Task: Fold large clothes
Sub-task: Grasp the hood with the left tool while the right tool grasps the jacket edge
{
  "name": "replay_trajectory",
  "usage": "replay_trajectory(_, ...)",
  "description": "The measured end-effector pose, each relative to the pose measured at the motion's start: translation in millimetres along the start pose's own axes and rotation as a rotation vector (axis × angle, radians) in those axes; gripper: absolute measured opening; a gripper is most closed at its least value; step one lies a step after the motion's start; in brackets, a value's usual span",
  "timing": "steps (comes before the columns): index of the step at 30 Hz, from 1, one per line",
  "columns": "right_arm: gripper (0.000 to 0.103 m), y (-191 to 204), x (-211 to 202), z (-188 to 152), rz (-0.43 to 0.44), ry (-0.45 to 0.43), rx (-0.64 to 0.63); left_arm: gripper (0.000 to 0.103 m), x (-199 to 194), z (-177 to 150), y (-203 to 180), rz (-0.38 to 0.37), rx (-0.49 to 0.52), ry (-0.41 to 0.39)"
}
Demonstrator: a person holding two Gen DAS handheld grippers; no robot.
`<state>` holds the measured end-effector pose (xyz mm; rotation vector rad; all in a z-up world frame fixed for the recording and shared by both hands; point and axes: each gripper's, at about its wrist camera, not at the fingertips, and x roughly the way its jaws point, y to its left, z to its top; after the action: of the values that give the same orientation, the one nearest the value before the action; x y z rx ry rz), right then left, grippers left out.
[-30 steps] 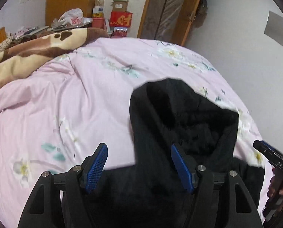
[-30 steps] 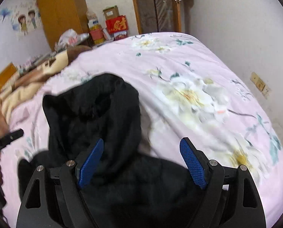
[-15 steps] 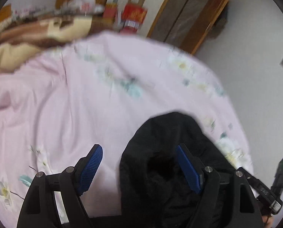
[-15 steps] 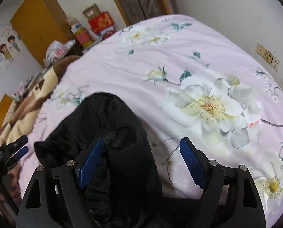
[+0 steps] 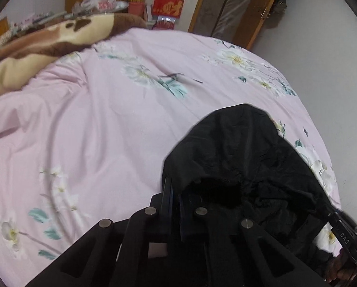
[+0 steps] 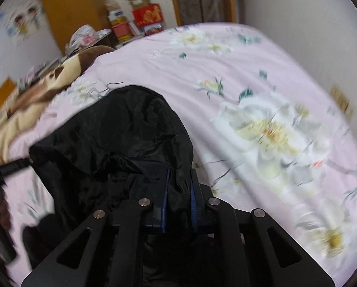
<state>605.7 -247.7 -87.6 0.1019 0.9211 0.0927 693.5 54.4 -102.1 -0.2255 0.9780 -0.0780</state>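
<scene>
A black hooded jacket (image 5: 245, 162) lies on the pink flowered bed, hood pointing away from me. My left gripper (image 5: 174, 201) is shut on the left edge of the jacket near the hood. In the right wrist view the jacket (image 6: 121, 134) fills the left middle. My right gripper (image 6: 178, 191) is shut on a fold of the jacket at the hood's right edge. The right gripper also shows at the lower right of the left wrist view (image 5: 346, 236). The jacket's lower body is hidden under the grippers.
The pink flowered bedsheet (image 5: 106, 124) spreads far and left. A brown and cream blanket (image 5: 42, 40) lies at the bed's far left. Red boxes (image 5: 168, 7) and a wooden door stand beyond the bed. A white wall runs along the right side.
Both grippers were open over the jacket. They have closed on its fabric, one at each side of the hood.
</scene>
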Motion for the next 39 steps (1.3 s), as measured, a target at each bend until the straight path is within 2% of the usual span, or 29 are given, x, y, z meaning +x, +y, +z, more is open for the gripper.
replay_trajectory(2,0.014,5.1,-11.6,-8.9,-0.027,-0.030,-0.052,0.003,-14.0,-10.0,1.9,0.010,0.028,-0.028)
replay_trajectory(9,0.014,6.5,-63.0,-44.2,-0.028,-0.118,-0.149,0.004,-69.6,-50.5,16.7,-0.037,0.058,-0.121)
replay_trajectory(11,0.013,5.7,-77.1,-57.7,-0.024,-0.140,-0.172,0.004,-79.3,-63.8,24.4,-0.055,0.054,-0.118)
replay_trajectory(13,0.013,5.6,-87.4,-72.3,-0.025,-0.155,-0.205,0.004,-84.5,-76.6,33.5,-0.037,0.046,-0.113)
replay_trajectory(16,0.013,1.8,-95.4,-91.7,-0.017,-0.142,-0.224,0.004,-88.7,-94.9,48.8,-0.037,0.023,-0.087)
replay_trajectory(20,0.012,-14.9,-96.4,-111.6,-0.030,-0.101,-0.197,0.006,-96.0,-114.7,64.9,-0.098,-0.022,-0.060)
replay_trajectory(26,0.011,-23.9,-97.2,-132.3,-0.031,-0.085,-0.166,0.021,-97.3,-144.2,82.6,-0.120,-0.074,-0.018)
replay_trajectory(29,0.008,-31.6,-103.1,-141.2,-0.027,-0.094,-0.139,0.025,-96.8,-160.1,94.6,-0.157,-0.129,-0.004)
replay_trajectory(31,0.004,-41.3,-105.8,-147.1,-0.050,-0.096,-0.116,0.025,-98.7,-173.4,97.9,-0.171,-0.128,-0.002)
replay_trajectory(33,0.004,-54.2,-104.2,-154.3,-0.059,-0.069,-0.074,0.032,-100.2,-185.4,98.6,-0.161,-0.113,0.014)
replay_trajectory(35,0.004,-65.7,-105.5,-161.3,-0.046,-0.052,-0.029,0.043,-104.4,-193.8,102.8,-0.174,-0.124,0.024)
replay_trajectory(39,0.004,-60.8,-124.6,-170.2,-0.045,-0.076,-0.023,0.057,-123.0,-204.6,111.2,-0.199,-0.140,0.016)
